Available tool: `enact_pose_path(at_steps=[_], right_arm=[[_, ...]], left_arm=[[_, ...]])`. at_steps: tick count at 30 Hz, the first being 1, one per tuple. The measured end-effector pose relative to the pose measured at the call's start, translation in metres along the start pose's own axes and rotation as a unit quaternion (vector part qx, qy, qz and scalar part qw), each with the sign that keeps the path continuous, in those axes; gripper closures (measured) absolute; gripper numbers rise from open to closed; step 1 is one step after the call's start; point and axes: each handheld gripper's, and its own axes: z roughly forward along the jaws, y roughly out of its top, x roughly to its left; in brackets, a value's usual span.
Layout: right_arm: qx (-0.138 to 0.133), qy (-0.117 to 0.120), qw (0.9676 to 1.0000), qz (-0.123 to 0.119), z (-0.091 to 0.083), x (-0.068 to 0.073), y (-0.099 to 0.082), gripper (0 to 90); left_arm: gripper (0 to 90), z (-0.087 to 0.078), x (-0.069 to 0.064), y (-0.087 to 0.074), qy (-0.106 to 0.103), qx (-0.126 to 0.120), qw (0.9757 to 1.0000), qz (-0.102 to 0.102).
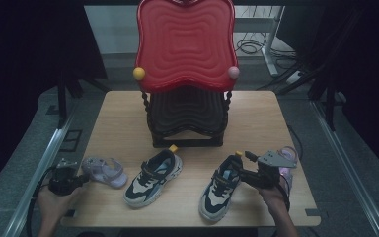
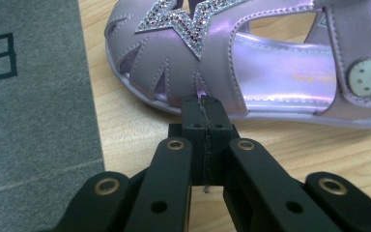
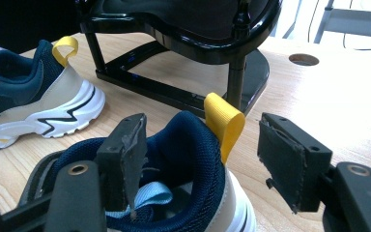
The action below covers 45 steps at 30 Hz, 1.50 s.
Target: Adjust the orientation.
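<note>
Two hands come in from the bottom edge of the high view, each gripping a black tool. The left hand [image 1: 54,200] sits at about 8 o'clock on the wooden table [image 1: 256,123], forearm angled inward, and its left gripper [image 1: 74,181] lies level, pointing toward 3 o'clock at the lilac sandal [image 1: 103,171]. In the left gripper view the jaws are pressed flat together with nothing between them, their tips just at the sandal's sole edge; whether they touch it is hard to tell. The sandal is glossy, pearly leather with cut-out slits, a rhinestone trim and a round cartoon button on the strap; its heel end is cut off by the frame.

The right hand [image 1: 276,197] rests at 5 o'clock, and its right gripper [image 1: 243,163] points toward 10 o'clock. Its jaws stand wide apart, one inside the collar of the right sneaker [image 3: 183,159], the other outside, beside the yellow heel loop [image 3: 224,123]. The sneaker is navy mesh with a cream, ridged sole. A matching left sneaker [image 1: 153,177] lies at 6 o'clock, before a black rack [image 1: 187,121] bearing a red rippled tray [image 1: 185,44], its top cropped.
</note>
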Motion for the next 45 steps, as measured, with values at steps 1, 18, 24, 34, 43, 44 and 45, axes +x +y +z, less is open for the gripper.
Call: enact_pose_path(at_steps=[1, 18, 24, 34, 43, 44, 45], right_arm=[[0.0, 0.0, 1.0, -0.001, 0.0, 0.0, 0.0, 35.4], [0.0, 0.0, 1.0, -0.003, -0.001, 0.001, 0.001, 35.4], [0.0, -0.001, 1.0, -0.001, -0.001, 0.001, 0.001, 35.4], [0.002, -0.002, 1.0, -0.002, 0.0, 0.002, 0.001, 35.4], [0.004, -0.002, 1.0, -0.004, 0.001, 0.001, 0.001, 35.3], [0.003, -0.002, 1.0, -0.004, 0.001, 0.001, 0.001, 35.3], [0.003, -0.002, 1.0, -0.004, 0.001, 0.001, 0.001, 35.3]], left_arm=[[90.0, 0.0, 0.001, 0.0, -0.001, 0.001, 1.0, 0.001], [90.0, 0.003, 0.02, 0.015, 0.008, 0.008, 0.9997, -0.021], [90.0, 0.007, 0.023, 0.023, 0.002, 0.012, 0.9996, -0.026], [90.0, 0.014, 0.025, 0.037, -0.011, 0.017, 0.9995, -0.023], [90.0, 0.024, 0.025, 0.054, -0.022, 0.029, 0.9993, -0.01], [90.0, 0.026, 0.025, 0.056, -0.022, 0.03, 0.9993, -0.009], [90.0, 0.026, 0.025, 0.056, -0.022, 0.03, 0.9993, -0.009]])
